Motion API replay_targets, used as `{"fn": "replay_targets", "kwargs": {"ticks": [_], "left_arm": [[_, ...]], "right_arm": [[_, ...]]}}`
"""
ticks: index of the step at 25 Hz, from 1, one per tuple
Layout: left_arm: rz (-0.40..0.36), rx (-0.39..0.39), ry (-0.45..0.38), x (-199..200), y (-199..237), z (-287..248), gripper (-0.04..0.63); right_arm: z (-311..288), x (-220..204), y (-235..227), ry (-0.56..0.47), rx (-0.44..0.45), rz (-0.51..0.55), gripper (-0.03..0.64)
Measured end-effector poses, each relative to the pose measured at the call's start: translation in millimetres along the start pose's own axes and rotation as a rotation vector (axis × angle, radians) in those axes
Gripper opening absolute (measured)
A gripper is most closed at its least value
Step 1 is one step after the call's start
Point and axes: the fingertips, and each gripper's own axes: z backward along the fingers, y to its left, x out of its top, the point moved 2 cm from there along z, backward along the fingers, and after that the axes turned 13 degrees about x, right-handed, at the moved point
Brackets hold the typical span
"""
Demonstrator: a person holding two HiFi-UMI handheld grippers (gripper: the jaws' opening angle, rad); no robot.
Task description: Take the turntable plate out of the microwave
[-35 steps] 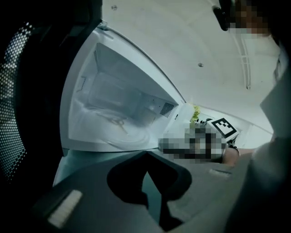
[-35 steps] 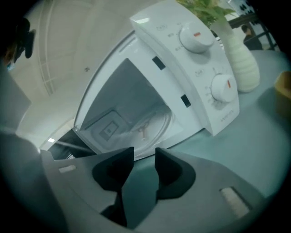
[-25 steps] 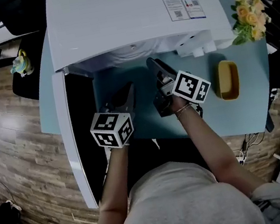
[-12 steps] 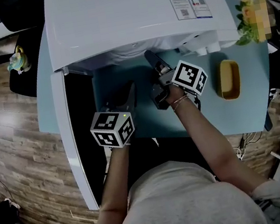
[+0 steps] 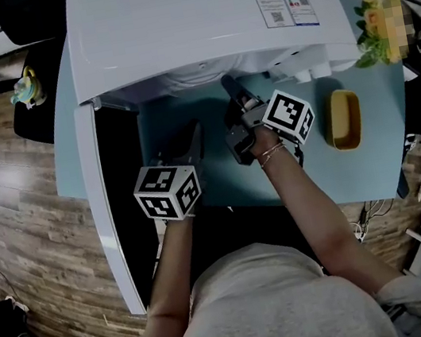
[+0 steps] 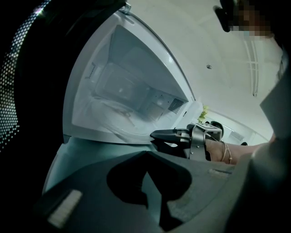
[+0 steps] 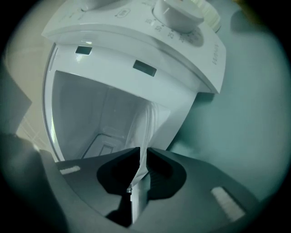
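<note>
The white microwave [image 5: 193, 21] stands on a light blue table [image 5: 213, 183] with its door [image 5: 106, 214] swung open to the left. The glass turntable plate [image 6: 116, 111] lies inside the cavity. My right gripper [image 5: 230, 87] reaches into the opening, and its jaws are shut on the plate's near rim [image 7: 144, 132], seen edge-on between them. The left gripper view shows the right gripper [image 6: 157, 135] at the plate's edge. My left gripper [image 5: 194, 132] hovers over the table in front of the opening, jaws together and empty.
A yellow dish [image 5: 342, 119] sits on the table to the right of the microwave, with a bunch of flowers [image 5: 379, 25] behind it. The microwave's dials [image 7: 177, 11] are on its right side. The open door stands along the table's left side.
My right gripper has edged a little further toward the microwave opening. The left gripper has hardly moved.
</note>
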Motion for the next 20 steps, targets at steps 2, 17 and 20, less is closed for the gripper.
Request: {"fn": "replay_targets", "kwargs": {"ticks": [2,17,20], "left_arm": [[0.0,0.005,-0.016,1.7,0.6,0.6,0.01],[0.136,0.007,-0.008,-6.8,-4.7,-12.9,0.256],[0.176,0.013,-0.027,-4.5,-4.0,-12.4,0.256]], "right_arm": [[0.9,0.0,-0.1,0.005,0.002,-0.008,0.067],[25.7,-17.1,4.1,0.088,0.014,0.003,0.064],[33.1,-17.4,4.0,0.105,0.017,0.007,0.064]]}}
